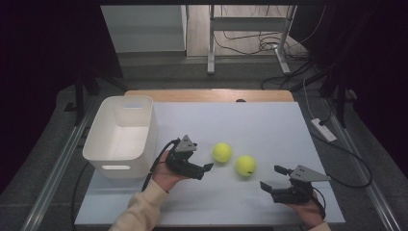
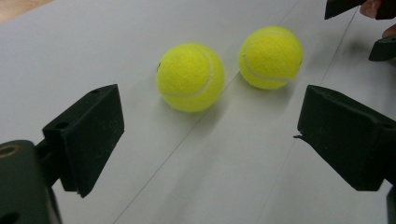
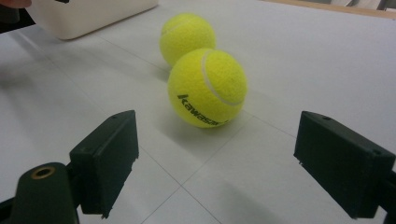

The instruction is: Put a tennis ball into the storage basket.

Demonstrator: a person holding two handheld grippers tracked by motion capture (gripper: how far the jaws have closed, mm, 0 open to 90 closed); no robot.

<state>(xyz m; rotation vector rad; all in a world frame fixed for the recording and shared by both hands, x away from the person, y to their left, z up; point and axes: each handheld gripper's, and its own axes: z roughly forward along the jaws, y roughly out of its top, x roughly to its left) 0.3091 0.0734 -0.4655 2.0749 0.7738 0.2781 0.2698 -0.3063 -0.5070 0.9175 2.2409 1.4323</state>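
Two yellow tennis balls lie side by side on the white table top (image 1: 250, 120). The left ball (image 1: 222, 152) (image 2: 190, 77) (image 3: 187, 35) is just ahead of my left gripper (image 1: 203, 170) (image 2: 217, 135), which stands open and holds nothing. The right ball (image 1: 246, 165) (image 2: 271, 57) (image 3: 208, 87), with dark lettering on it, sits a short way in front of my right gripper (image 1: 273, 178) (image 3: 215, 158). That gripper is open and holds nothing as well. Neither gripper touches a ball.
A white plastic bin (image 1: 144, 139) (image 3: 88, 14) with nothing in it stands at the table's left, close behind the left hand. Beyond the table's far edge are a metal stand and cables on the floor. A power strip (image 1: 323, 130) lies off the right side.
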